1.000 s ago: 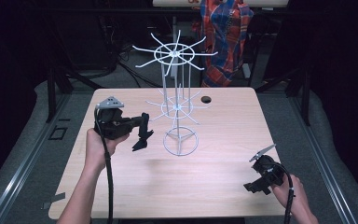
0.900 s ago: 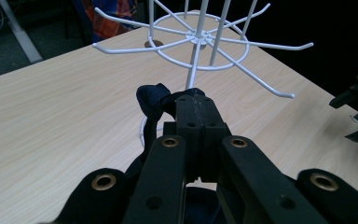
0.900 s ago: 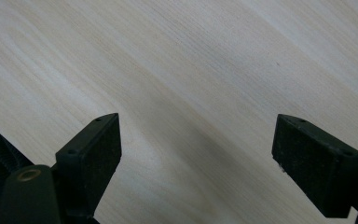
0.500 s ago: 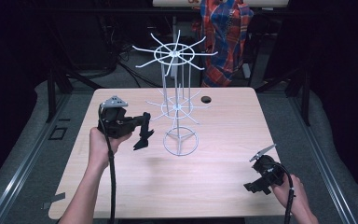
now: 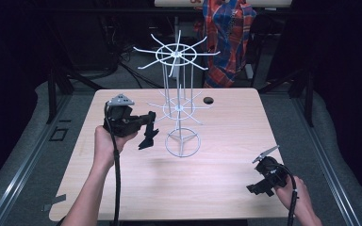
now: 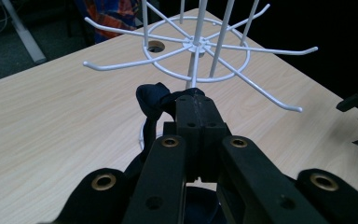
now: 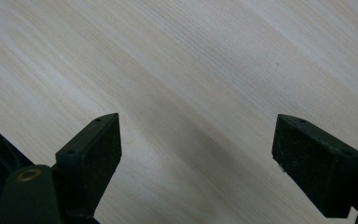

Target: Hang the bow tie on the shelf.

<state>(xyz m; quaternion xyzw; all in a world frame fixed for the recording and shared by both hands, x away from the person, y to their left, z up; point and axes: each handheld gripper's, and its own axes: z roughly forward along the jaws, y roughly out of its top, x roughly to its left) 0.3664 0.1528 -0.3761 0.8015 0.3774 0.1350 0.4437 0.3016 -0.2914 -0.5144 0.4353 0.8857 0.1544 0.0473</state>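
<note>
A: Where's the cloth?

B: Pinched in the left claw, just beside the rack, on the rack's left in the high view. The jaws are pressed together on it, and a dark blue fold bulges out past the tips. From the left gripper view it hangs level with the rack's lower ring of hooks, near one hook but apart from it.

A: And the right claw?

B: Spread wide, holding nothing, low over the counter, well apart from the rack, toward the near right corner.

A: How will the cloth behave?

B: My guess: soft, light, limp. It'll sag and bunch, so nothing fragile, but it could slip from a thin pinch. Best held by a gathered fold or a loop, if it has one; I can't tell.

A: The rack?

B: Thin white wire on a ring base. Likely light, so a snagged hook might tip or spin it.
</note>
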